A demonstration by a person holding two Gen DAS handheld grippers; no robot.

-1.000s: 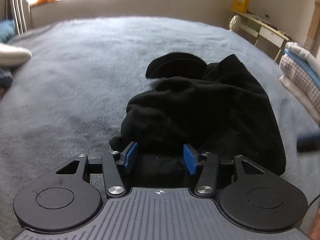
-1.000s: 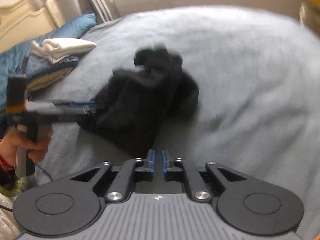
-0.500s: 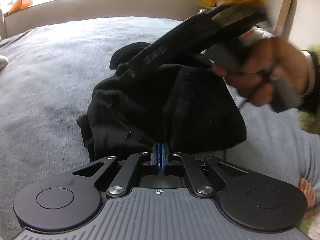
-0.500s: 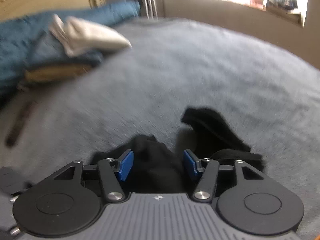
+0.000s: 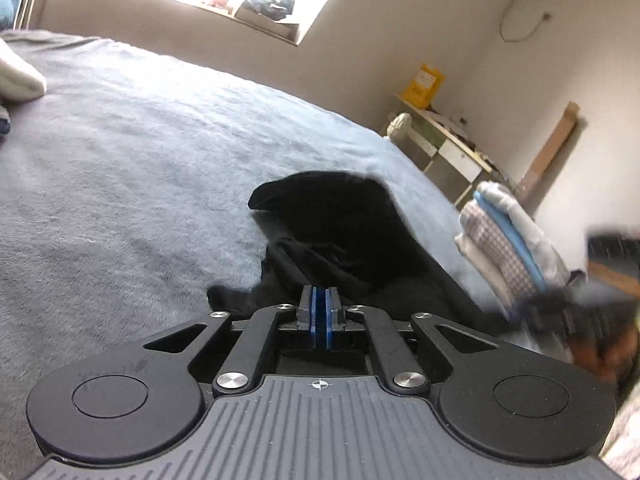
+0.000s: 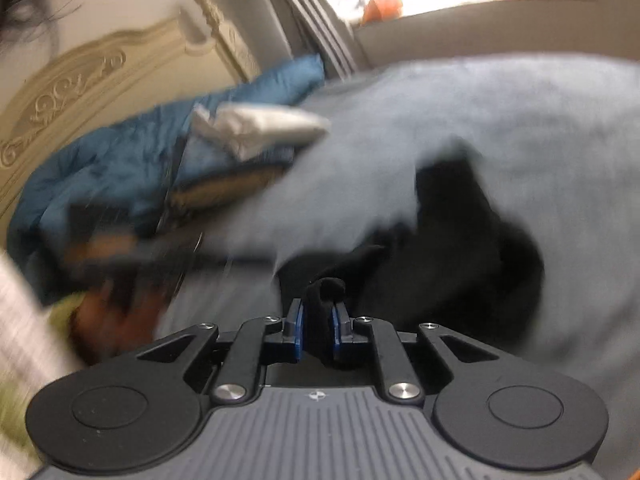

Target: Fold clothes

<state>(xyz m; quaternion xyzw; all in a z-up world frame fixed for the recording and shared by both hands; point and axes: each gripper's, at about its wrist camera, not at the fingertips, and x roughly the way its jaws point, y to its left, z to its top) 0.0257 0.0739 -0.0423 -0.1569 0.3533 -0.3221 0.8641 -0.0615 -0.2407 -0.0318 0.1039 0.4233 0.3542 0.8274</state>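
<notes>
Right gripper (image 6: 318,334) just closed, pinching black garment (image 6: 460,248) fold; left gripper (image 5: 320,316) clamped tight, pads together.

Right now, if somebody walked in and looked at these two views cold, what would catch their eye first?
The black garment, bunched in a dark heap on the pale grey-blue bedspread, straight ahead of both grippers. The right gripper has a fold of it pinched between its blue pads. A stack of folded clothes stands at the bed's right edge, and a white folded piece lies near the blue quilt by the headboard.
</notes>
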